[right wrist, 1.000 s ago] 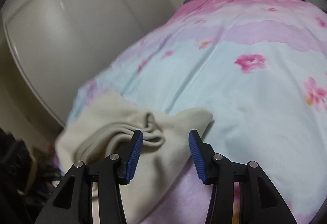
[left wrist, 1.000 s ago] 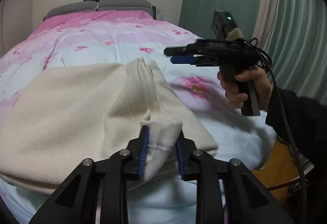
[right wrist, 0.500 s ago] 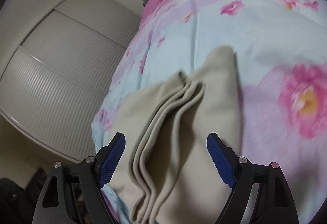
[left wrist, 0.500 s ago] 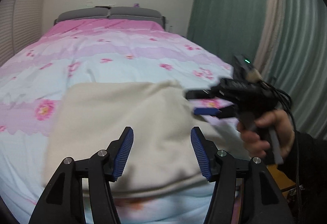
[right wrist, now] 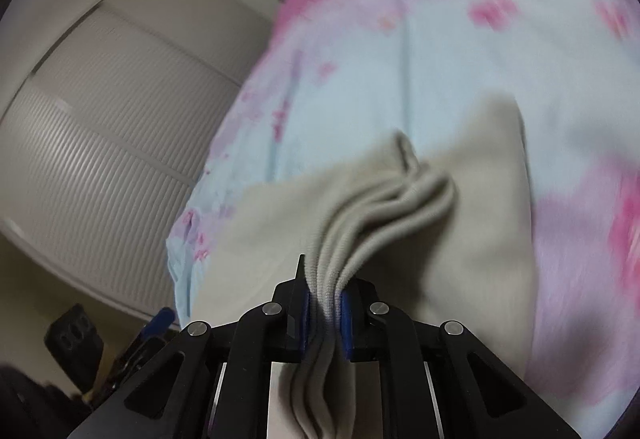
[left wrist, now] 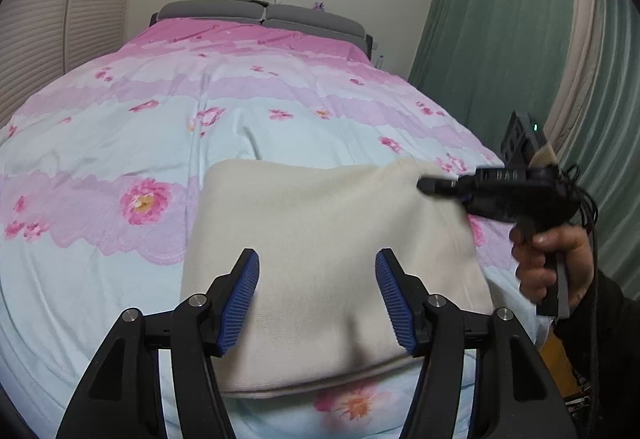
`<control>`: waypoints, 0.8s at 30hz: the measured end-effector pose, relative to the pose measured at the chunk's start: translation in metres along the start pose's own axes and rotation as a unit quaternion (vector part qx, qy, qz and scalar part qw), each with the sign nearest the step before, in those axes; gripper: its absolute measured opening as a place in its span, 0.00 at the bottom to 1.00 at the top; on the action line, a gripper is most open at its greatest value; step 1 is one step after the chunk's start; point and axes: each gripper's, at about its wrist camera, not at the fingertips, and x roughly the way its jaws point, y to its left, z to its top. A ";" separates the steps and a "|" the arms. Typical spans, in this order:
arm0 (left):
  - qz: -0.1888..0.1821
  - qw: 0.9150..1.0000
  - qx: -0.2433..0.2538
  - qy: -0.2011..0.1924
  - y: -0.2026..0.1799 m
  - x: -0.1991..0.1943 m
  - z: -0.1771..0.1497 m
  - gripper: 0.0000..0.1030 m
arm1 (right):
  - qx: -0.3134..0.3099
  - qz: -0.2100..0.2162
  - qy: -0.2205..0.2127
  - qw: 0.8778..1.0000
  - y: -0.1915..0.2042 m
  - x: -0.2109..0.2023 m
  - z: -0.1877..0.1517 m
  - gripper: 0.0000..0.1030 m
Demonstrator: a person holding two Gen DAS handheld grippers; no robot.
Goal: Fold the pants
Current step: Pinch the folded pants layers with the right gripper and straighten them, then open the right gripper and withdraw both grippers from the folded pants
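Cream knit pants lie folded into a soft, roughly rectangular pad on the near end of a bed, on a smooth quilt printed with pink flowers and scalloped pink bands over pale blue. The left gripper hovers over the near edge of the pad, its ribbed blue pads standing apart with nothing pinched between them; the jaws have just been opening. The right gripper has just closed its jaws on the stacked ribbed edges of the pants, several thick layers bunched between its blue pads. A hand in a dark sleeve grasps that gripper's handle.
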 end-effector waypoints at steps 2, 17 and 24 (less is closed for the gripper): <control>-0.005 1.000 0.005 -0.002 -0.005 0.004 0.001 0.63 | -0.014 0.002 -0.015 1.000 0.008 -0.012 0.010 0.12; -0.016 0.999 0.011 0.039 0.011 0.022 -0.015 0.65 | 0.116 -0.053 -0.032 0.991 -0.039 -0.034 -0.064 0.57; -0.020 0.999 0.007 0.040 0.019 0.014 -0.016 0.66 | 0.158 -0.056 -0.009 0.986 -0.018 -0.055 -0.124 0.57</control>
